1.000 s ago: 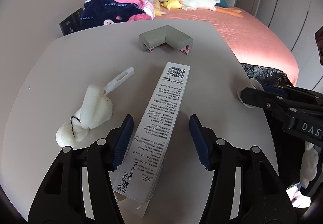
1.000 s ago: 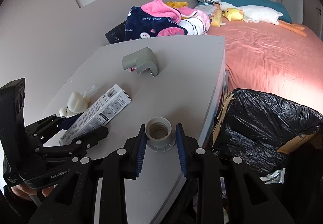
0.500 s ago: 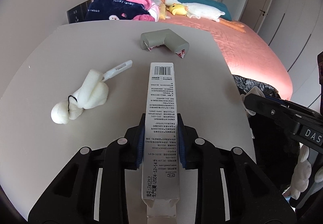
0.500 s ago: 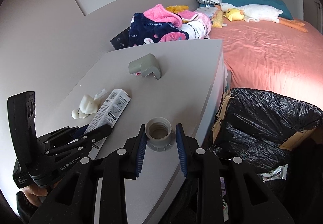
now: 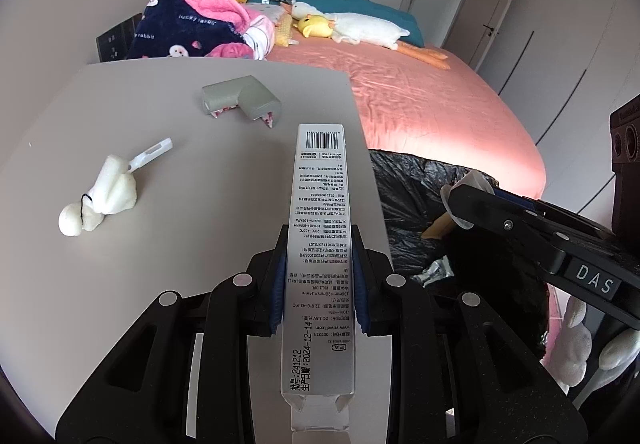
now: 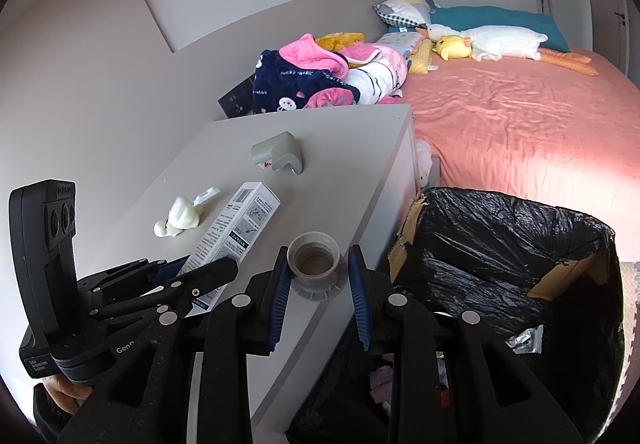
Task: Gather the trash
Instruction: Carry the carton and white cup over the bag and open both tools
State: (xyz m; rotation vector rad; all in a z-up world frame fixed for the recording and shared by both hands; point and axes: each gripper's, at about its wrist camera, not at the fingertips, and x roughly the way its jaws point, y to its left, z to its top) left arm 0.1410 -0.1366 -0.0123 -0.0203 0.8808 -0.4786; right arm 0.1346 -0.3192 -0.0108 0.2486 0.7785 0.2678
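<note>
My left gripper is shut on a long white carton with a barcode, held above the grey table near its right edge. The carton also shows in the right wrist view. My right gripper is shut on a grey plastic cap, held at the table's edge beside the bin lined with a black bag. The bin also shows in the left wrist view. A white foam scrap with a plastic stick and a grey corner guard lie on the table.
A bed with a pink sheet, blankets and plush toys stands behind the table. The bin sits between table and bed and holds some rubbish. A wall runs along the table's left side.
My left gripper closed on the carton, lifted it and carried it right toward the bin. My right gripper rose with the cap and moved slightly toward the bin.
</note>
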